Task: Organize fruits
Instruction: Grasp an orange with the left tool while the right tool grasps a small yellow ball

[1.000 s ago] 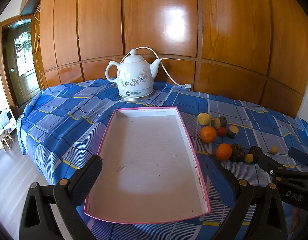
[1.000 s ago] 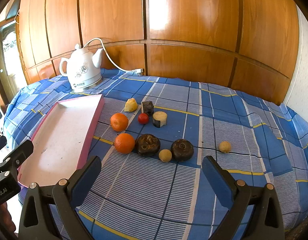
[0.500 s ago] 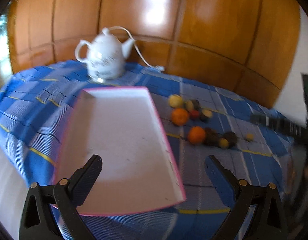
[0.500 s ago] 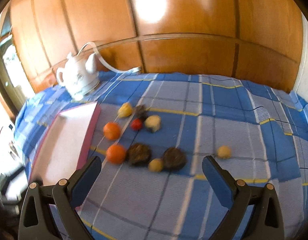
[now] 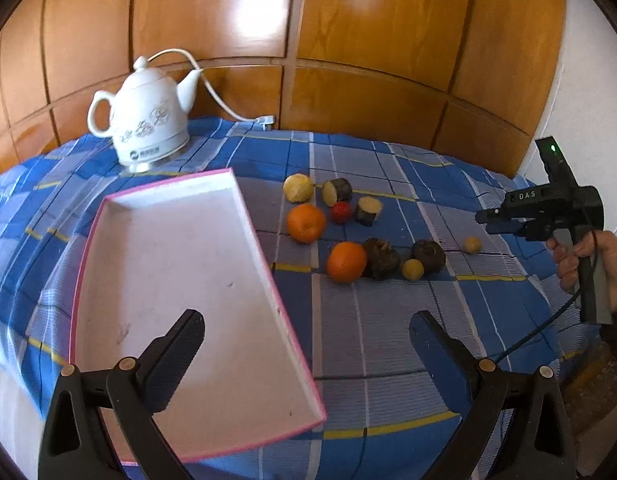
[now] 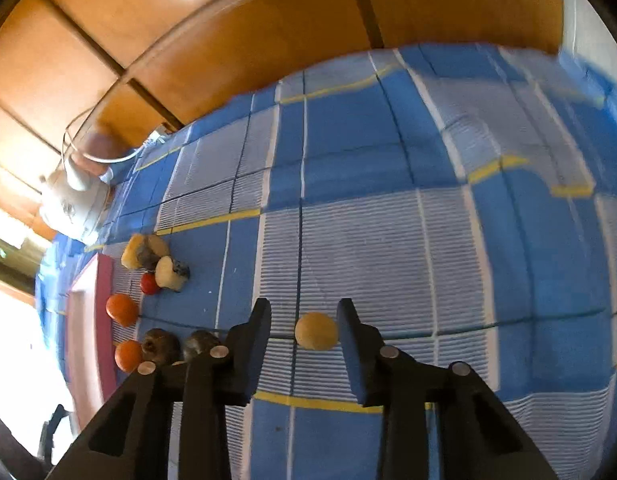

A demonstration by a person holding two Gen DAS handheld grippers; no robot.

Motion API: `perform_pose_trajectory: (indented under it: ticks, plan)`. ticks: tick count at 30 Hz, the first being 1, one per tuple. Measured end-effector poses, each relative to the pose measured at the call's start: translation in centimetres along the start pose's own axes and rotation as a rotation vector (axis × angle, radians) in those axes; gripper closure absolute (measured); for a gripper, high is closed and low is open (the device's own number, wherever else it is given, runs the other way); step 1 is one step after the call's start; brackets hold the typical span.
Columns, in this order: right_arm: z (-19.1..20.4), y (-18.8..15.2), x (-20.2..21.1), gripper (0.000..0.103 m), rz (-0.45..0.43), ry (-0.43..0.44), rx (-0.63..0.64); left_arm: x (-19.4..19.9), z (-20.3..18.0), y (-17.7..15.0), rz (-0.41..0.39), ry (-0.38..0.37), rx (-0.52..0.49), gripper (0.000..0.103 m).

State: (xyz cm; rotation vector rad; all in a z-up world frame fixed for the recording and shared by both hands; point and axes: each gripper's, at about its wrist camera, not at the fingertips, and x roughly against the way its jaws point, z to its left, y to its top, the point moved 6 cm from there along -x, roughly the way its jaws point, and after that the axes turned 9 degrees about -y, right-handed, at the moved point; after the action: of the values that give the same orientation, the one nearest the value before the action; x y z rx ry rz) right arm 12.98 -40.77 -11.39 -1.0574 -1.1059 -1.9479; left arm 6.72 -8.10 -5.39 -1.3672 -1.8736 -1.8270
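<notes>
I see a blue-and-grey checked cloth (image 5: 380,320) with thin yellow lines. The tray (image 5: 168,264) is pale inside with a pink rim. Two fruits (image 5: 345,262) are orange, one small one (image 5: 340,212) red, two round ones (image 5: 428,255) dark brown. The kettle (image 5: 146,124) is white with a faint floral print; the wall panels (image 5: 368,40) are amber wood.

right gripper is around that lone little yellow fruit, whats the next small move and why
Probably finish closing, then lift. The right gripper has its jaws closing with the small yellow fruit between them: one finger looks against it, a gap shows on the other side. The fruit sits on the blue checked cloth, and the pink-rimmed tray holds nothing yet, so it likely goes there.
</notes>
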Motion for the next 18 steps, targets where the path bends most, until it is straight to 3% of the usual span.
perform_pose_trajectory:
  ticks: [6, 13, 14, 16, 18]
  plan:
    - [1.6, -0.4, -1.9, 0.07, 0.036, -0.1, 0.131, -1.5, -0.9, 1.3, 0.029, -0.026, -0.061, 0.0]
    - [1.3, -0.6, -2.8, 0.07, 0.05, -0.189, 0.168, -3.9, -1.2, 2.4, 0.102, -0.03, -0.131, 0.002]
    - [1.2, -0.6, -3.0, 0.07, 0.054, -0.201, 0.176, -4.5, -1.2, 2.6, 0.113, -0.027, -0.141, 0.004]
    - [1.2, -0.7, -3.2, 0.07, 0.06, -0.215, 0.188, -5.6, -1.2, 2.8, 0.144, -0.026, -0.156, 0.023]
    - [1.4, -0.8, -3.4, 0.075, 0.059, -0.233, 0.214, -7.2, -1.1, 2.8, 0.201, -0.05, -0.164, 0.033]
